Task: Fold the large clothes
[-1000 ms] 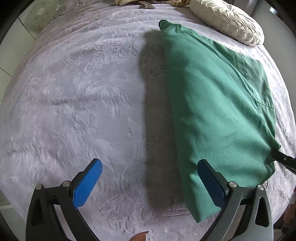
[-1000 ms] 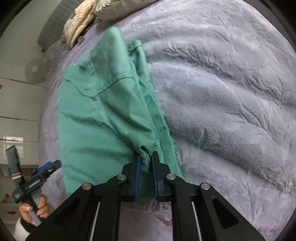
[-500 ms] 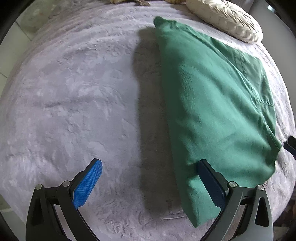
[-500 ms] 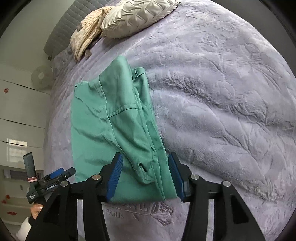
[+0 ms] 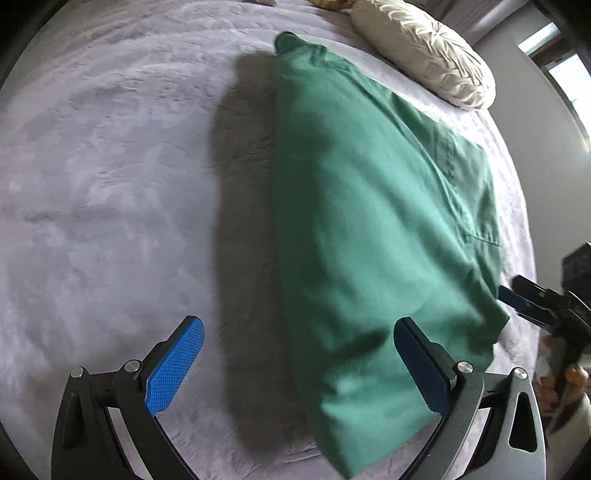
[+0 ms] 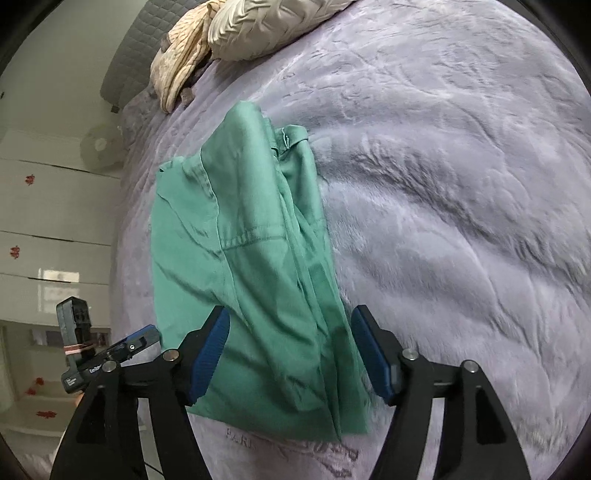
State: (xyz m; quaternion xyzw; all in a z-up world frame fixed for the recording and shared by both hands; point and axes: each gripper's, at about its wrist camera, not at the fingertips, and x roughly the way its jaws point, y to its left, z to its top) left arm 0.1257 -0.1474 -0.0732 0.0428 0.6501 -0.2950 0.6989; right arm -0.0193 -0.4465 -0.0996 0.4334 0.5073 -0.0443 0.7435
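Observation:
A green garment (image 5: pixel 369 229) lies folded lengthwise on the grey bedspread (image 5: pixel 110 184). It also shows in the right wrist view (image 6: pixel 251 266), with seams and a pocket visible. My left gripper (image 5: pixel 299 365) is open and empty above the garment's near left edge. My right gripper (image 6: pixel 291 358) is open and empty, its jaws spread over the garment's near end. The right gripper also shows in the left wrist view (image 5: pixel 517 299) at the garment's right edge, and the left gripper shows in the right wrist view (image 6: pixel 140 339) at the left.
A cream pleated pillow (image 5: pixel 424 55) lies at the head of the bed, past the garment. A beige cloth (image 6: pixel 184 59) lies beside the pillow (image 6: pixel 273 26). White drawers (image 6: pixel 48 221) and a fan (image 6: pixel 99 147) stand left of the bed.
My right gripper was shut on the garment's near edge, then opened and let it go, and has pulled back. The garment now lies flat. My left gripper stayed open.

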